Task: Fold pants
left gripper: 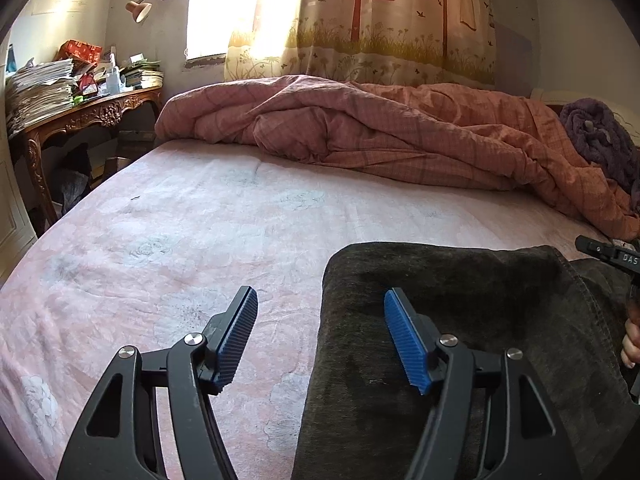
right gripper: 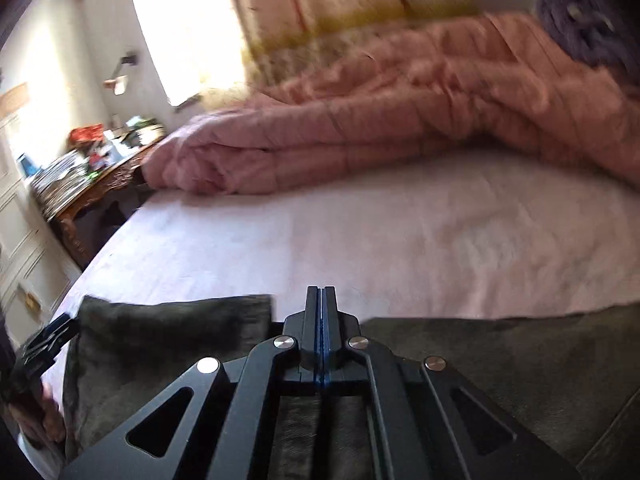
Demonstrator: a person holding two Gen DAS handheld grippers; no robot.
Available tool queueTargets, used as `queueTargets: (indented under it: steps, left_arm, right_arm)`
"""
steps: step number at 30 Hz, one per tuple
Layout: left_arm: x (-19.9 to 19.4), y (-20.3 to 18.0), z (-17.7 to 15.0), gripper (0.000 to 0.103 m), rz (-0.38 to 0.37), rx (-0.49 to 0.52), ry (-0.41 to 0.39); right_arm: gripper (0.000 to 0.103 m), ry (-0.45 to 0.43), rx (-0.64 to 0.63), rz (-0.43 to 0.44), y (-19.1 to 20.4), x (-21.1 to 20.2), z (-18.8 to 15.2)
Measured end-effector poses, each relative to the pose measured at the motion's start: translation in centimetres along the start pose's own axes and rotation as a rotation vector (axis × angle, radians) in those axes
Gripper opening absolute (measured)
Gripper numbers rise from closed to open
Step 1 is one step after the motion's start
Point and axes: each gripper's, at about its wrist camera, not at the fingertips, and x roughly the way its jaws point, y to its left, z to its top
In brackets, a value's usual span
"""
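Pants (left gripper: 460, 320) lie under open left claw (left gripper: 320, 312).

Pants (left gripper: 460, 320): dark fabric cut off by the lower edge below the jaws, left wrist view; the part under the left gripper (left gripper: 320, 332) linkage is hidden.
Right gripper (left gripper: 612, 256): only a black tip enters at the right edge, far right of the jaws; pads unseen there.
Hand (left gripper: 632, 344): a few fingers at the right edge, the rest cut off.
Quilt (right gripper: 400, 120): beyond the closed jaws, smeared by motion blur, right wrist view.
Desk clutter (right gripper: 92, 148): far left of the jaws, items too blurred to identify.
Purple cloth (right gripper: 580, 28): upper right, blurred and cropped.
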Motion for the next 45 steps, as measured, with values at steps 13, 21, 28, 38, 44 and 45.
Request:
queueTargets:
  steps: [13, 21, 28, 38, 44, 45]
  left_arm:
    - [8.7, -1.3, 1.4, 0.003, -0.022, -0.047, 0.302]
    - [8.0, -1.5, 0.8, 0.003, -0.018, -0.044, 0.253]
    - [-0.1, -2.2, 0.3, 0.008, -0.035, 0.016, 0.171]
    - [-7.6, -5.5, -9.8, 0.008, -0.06, 0.027, 0.058]
    - [-9.8, -5.0, -13.7, 0.009, -0.037, 0.055, -0.116]
    - [-9.9, -4.9, -14.1, 0.009, -0.035, 0.063, -0.152]
  right_arm:
    - [0.0, 0.268, -0.096, 0.06, 4.7, 6.0, -1.7]
    - [0.0, 0.261, -0.044, 0.052, 3.4, 6.4, -2.1]
    - [0.0, 0.183, -0.156, 0.055, 4.4, -0.6, -1.9]
    - [0.0, 0.033, -0.194, 0.072, 10.3, -11.4, -11.2]
    - [0.0, -0.14, -0.125, -0.054, 8.7, -12.3, -19.2]
    - [0.0, -0.179, -0.167, -0.098, 9.2, -12.4, -20.0]
